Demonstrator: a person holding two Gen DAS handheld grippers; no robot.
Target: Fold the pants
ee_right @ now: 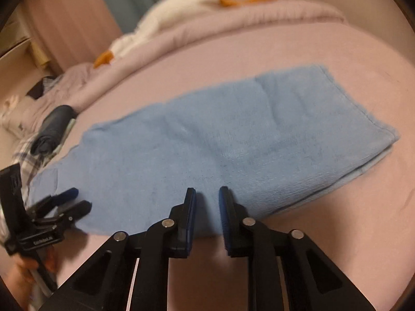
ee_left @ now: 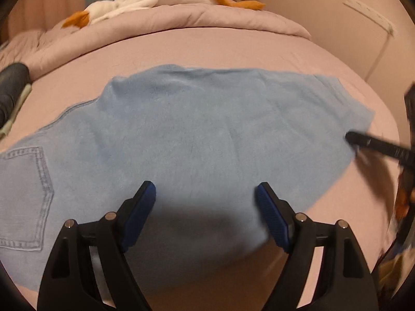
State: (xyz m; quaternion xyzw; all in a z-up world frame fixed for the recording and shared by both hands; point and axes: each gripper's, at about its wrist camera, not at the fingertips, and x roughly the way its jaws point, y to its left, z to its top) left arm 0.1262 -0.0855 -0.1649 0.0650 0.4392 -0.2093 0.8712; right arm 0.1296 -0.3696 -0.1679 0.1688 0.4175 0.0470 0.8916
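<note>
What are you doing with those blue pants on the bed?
A person is folding the light blue pants on the pink bed using two hand-held tools. The pants lie flat, folded lengthwise. The left gripper is open above them, and the right gripper is slightly open at their near edge. Neither holds anything.

Left gripper (ee_left: pixel 206 194): black angular plastic arms being shown at bottom of frame, blue ribbed pads (ee_left: pixel 141 215), silver round screws at pivots. Right gripper (ee_right: pixel 206 198): same black arms, blue pads, silver screws; white lettering on clamp block, lower left.
</note>
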